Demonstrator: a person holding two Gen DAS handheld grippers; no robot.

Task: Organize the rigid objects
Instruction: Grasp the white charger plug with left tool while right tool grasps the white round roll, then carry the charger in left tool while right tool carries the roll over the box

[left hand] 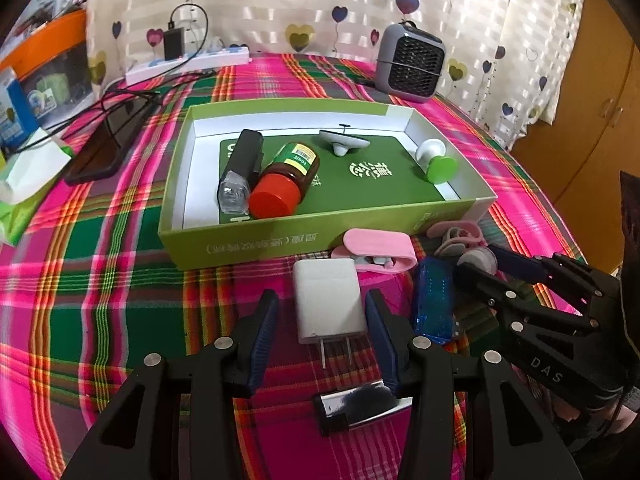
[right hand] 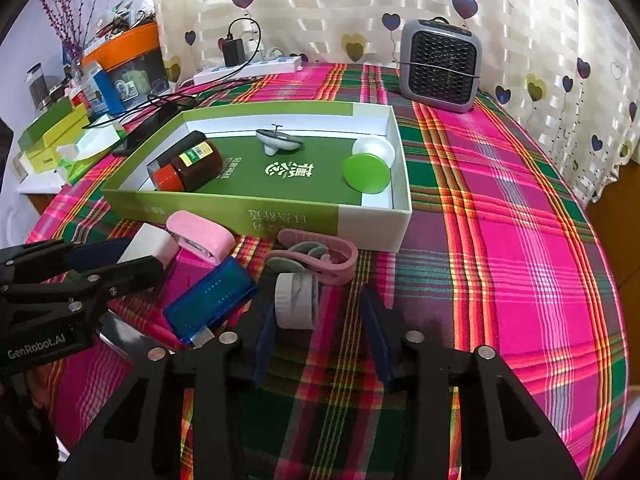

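Note:
A green box (left hand: 256, 240) (right hand: 248, 212) holds a red-capped brown jar (left hand: 286, 178) (right hand: 188, 166), a black torch (left hand: 240, 172), a grey-white gadget (left hand: 344, 142) (right hand: 278, 142) and a green-and-white knob (left hand: 438, 160) (right hand: 368, 164). In front lie a white plug adapter (left hand: 326, 298) (right hand: 150, 246), a pink stapler (left hand: 378, 250) (right hand: 202, 236), a blue case (left hand: 434, 298) (right hand: 210, 304), a pink clip (right hand: 320, 258) and a white roll (right hand: 294, 300). My left gripper (left hand: 322, 344) is open around the adapter. My right gripper (right hand: 320, 328) is open, its left finger beside the roll.
A grey heater (left hand: 412, 62) (right hand: 440, 66) stands at the back. A power strip (left hand: 188, 62) (right hand: 248, 70), a black phone (left hand: 108, 146) and tissue packs (left hand: 28, 176) lie at the left. A shiny dark flat object (left hand: 356, 404) lies under my left gripper.

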